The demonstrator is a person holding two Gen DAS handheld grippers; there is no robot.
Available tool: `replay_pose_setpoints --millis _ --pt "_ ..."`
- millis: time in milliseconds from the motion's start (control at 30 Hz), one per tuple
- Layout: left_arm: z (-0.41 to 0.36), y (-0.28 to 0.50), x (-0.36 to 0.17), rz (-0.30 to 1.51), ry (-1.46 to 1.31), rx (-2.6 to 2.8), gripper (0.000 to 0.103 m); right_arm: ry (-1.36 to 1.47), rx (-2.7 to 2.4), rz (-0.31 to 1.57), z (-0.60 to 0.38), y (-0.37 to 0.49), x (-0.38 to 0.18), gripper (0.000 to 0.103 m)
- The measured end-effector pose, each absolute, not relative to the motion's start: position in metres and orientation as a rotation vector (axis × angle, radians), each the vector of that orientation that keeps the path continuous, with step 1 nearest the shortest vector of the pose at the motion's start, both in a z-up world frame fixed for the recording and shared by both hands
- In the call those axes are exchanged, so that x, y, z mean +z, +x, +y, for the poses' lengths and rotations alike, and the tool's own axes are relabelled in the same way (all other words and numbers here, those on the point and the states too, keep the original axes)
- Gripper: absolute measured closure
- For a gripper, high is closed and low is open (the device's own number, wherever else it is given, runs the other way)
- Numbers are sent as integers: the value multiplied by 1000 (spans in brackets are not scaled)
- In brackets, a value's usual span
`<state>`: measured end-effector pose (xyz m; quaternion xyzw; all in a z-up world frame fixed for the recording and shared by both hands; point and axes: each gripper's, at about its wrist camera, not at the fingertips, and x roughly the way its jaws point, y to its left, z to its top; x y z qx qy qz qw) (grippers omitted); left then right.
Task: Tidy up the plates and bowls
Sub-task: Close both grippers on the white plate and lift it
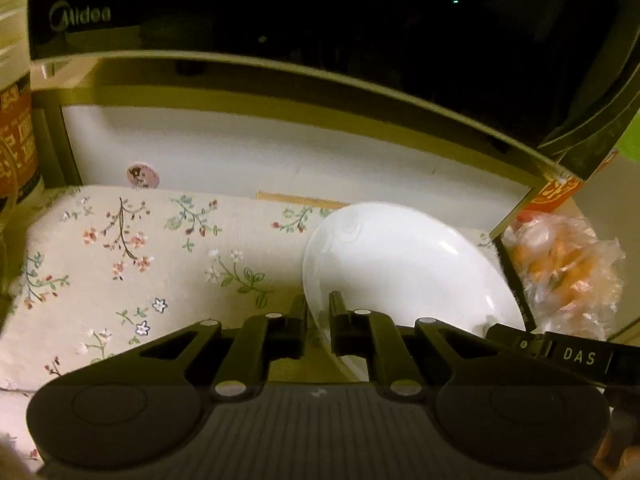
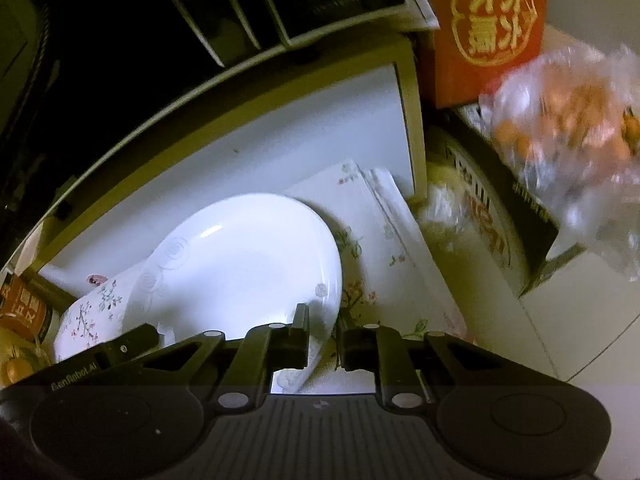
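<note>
A white plate with faint embossed swirls sits tilted over a floral cloth in the shelf space under a microwave. My left gripper is shut on the plate's near left rim, which runs between its two fingers. In the right wrist view the same plate fills the middle, and my right gripper is shut on its right rim. The right gripper's body shows at the plate's right edge in the left wrist view. The left gripper's body shows at the lower left of the right wrist view.
A black Midea microwave hangs low over the shelf. A white back wall closes the space behind. A red box and a clear bag of orange food crowd the right side. A printed container stands at far left.
</note>
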<state>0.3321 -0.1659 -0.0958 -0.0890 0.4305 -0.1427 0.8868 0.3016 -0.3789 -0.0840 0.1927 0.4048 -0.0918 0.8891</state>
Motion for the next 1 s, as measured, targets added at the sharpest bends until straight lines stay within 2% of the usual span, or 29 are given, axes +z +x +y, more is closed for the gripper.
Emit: replay_pose_setpoints --millis 433,1000 --pt "-156 295 -48 836 -204 -325 93 316 -157 797 -373 270 -43 90" --pt "-129 202 20 740 -178 -325 94 359 -112 684 -353 163 26 90"
